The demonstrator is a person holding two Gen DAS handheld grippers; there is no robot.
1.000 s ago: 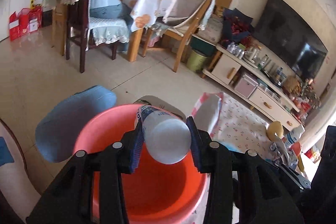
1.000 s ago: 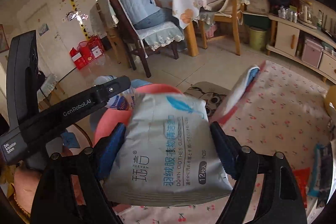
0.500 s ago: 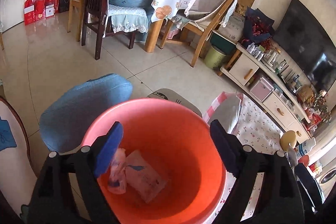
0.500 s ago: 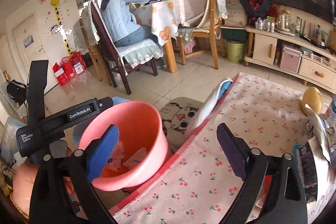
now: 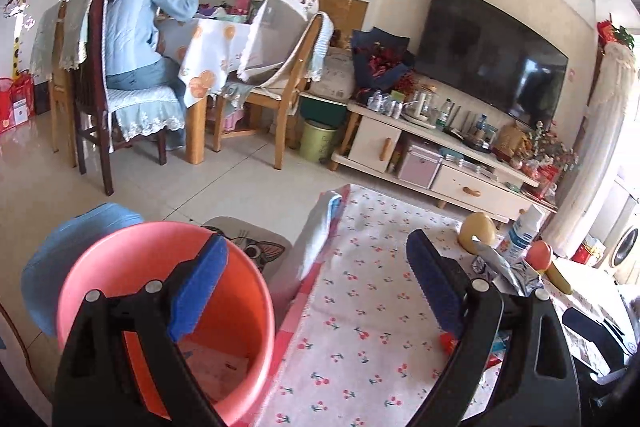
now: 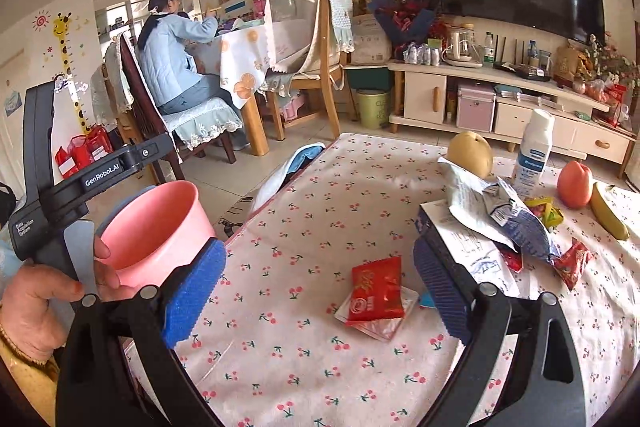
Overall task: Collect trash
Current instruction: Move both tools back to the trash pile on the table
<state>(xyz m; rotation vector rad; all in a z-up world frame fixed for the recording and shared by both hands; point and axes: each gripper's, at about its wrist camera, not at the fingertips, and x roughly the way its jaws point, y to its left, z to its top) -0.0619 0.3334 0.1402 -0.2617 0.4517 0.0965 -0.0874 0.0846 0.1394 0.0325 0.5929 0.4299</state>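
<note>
Both tools stood wide open with nothing between their blue pads; their jaws had just been opening. In the left wrist view the left tool (image 5: 316, 291) was at the bottom of the frame, its left pad over the pink bucket (image 5: 100, 267) in the lower left and its right pad over the table (image 5: 360, 307) with the cherry-print cloth. Inside the bucket some pale trash (image 5: 224, 367) lay on the bottom; what it was I could not tell.

In the right wrist view the right tool (image 6: 320, 291) was low in the frame above the table. A red packet (image 6: 376, 289) lay flat on the cloth between its pads, not touched by them. A crumpled white and blue bag (image 6: 496, 211) lay at the middle right of the frame, near a pear (image 6: 470, 153), a white bottle (image 6: 534, 147) and a banana (image 6: 608, 213).
</note>
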